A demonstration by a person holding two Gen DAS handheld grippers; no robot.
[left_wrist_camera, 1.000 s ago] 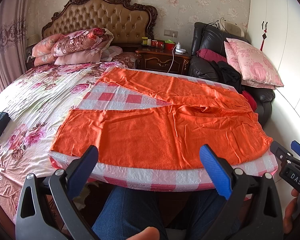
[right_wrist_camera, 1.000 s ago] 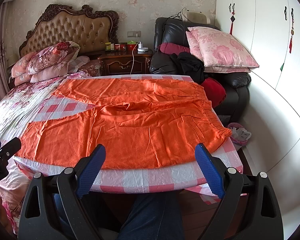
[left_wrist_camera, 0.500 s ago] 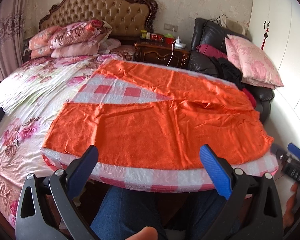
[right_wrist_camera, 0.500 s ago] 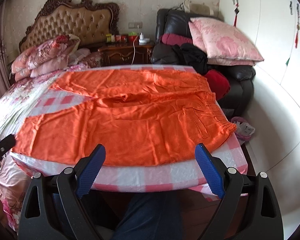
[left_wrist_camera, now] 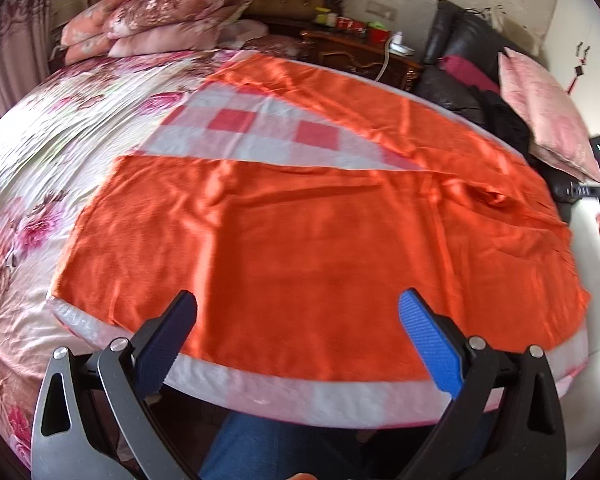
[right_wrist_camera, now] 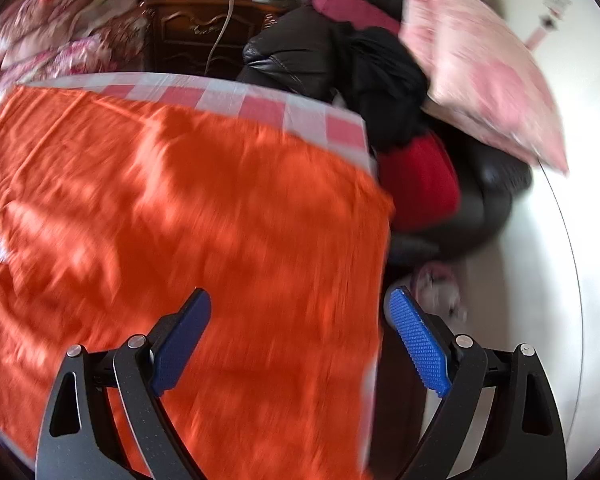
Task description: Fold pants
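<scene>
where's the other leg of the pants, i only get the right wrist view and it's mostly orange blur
Observer: The left wrist view shows the pants spread flat in a V, with the far leg angling away from the near one.
Operator: anything between the legs
Observer: Only a wedge of the pink checked cloth they lie on.
Operator: left claw got the near leg yet
Observer: No, the left claw is open above the near leg's front edge, gripping nothing.
</scene>
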